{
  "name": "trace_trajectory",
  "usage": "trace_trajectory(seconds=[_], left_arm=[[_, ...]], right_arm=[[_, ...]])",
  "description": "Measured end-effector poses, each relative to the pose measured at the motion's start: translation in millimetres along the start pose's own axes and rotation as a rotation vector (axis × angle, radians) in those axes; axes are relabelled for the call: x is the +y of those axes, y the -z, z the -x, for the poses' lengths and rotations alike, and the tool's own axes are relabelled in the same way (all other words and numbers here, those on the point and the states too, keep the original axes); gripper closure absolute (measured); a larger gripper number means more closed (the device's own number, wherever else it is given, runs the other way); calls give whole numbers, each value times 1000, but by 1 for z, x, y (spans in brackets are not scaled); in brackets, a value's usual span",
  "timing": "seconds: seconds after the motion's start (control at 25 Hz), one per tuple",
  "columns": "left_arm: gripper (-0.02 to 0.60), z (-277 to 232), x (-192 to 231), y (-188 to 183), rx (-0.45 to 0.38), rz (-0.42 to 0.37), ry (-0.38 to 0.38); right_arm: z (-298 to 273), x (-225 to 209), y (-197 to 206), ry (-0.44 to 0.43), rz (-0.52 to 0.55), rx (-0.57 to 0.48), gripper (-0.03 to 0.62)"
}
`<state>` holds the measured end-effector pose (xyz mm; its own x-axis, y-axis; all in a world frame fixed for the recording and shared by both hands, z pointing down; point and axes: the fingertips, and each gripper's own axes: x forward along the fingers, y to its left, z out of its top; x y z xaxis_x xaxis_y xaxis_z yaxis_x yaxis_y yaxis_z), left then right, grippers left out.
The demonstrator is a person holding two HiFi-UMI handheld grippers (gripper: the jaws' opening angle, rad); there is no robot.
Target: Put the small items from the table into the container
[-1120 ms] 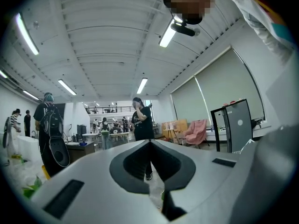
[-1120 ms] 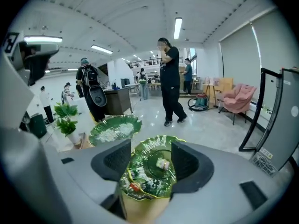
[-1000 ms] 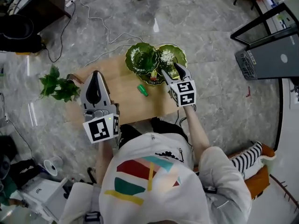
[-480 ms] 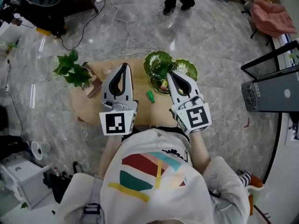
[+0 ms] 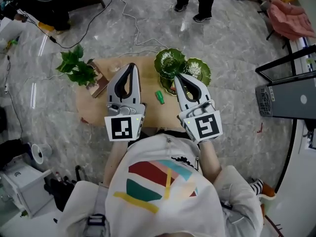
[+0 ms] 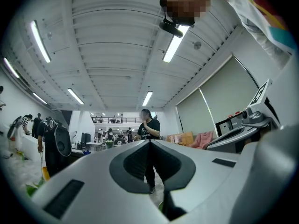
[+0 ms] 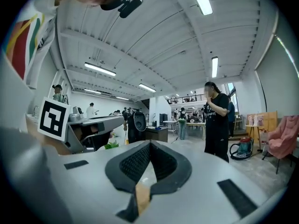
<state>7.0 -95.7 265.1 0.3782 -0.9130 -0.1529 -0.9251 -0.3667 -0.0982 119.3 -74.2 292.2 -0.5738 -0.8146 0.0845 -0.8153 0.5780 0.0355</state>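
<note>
Both grippers have lifted off the light wooden table (image 5: 94, 107) since a second ago. The left gripper (image 5: 131, 66) is pressed shut and empty. One small green plastic piece (image 5: 159, 97) still waits just left of the green leaf-shaped dish (image 5: 165, 58). The right gripper (image 5: 177, 77), by the dish, has snapped shut on nothing. Only the head view shows the table. The gripper views show just the room.

right gripper (image 5: 177, 77): a second ago low, jaws wide apart, tips at the green leaf dishes (image 5: 165, 63); now jaws together with nothing between them, lifted off the table (image 5: 93, 108), pulled back toward the person, pointing level. left gripper (image 5: 131, 65) raised a little too, now side by side with the right
</note>
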Motion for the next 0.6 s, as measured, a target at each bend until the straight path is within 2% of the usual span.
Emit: trace_trajectory(seconds=[0.16,0.28,0.32,0.36,0.4,0.48,0.6], left_arm=[[574,2,6,2,9,10,-20],[574,4,12,18,42,31,-34],[574,5,14,30,70,48,-33],[574,8,16,46,108,67,-31],[574,13,18,64,152,82,-32],[574,30,23,101,249,109,-43],[574,56,27,159,394,158,-49]], right_arm=[[-2,2,2,-2,-31,-5,582],[-3,1,9,17,-141,-76,575],[-8,3,20,18,-181,-69,536],[-14,7,37,11,-218,-39,421],[-21,14,60,-1,-253,13,359],[-31,33,121,-31,-312,158,358],[-38,61,243,-42,-342,420,359]])
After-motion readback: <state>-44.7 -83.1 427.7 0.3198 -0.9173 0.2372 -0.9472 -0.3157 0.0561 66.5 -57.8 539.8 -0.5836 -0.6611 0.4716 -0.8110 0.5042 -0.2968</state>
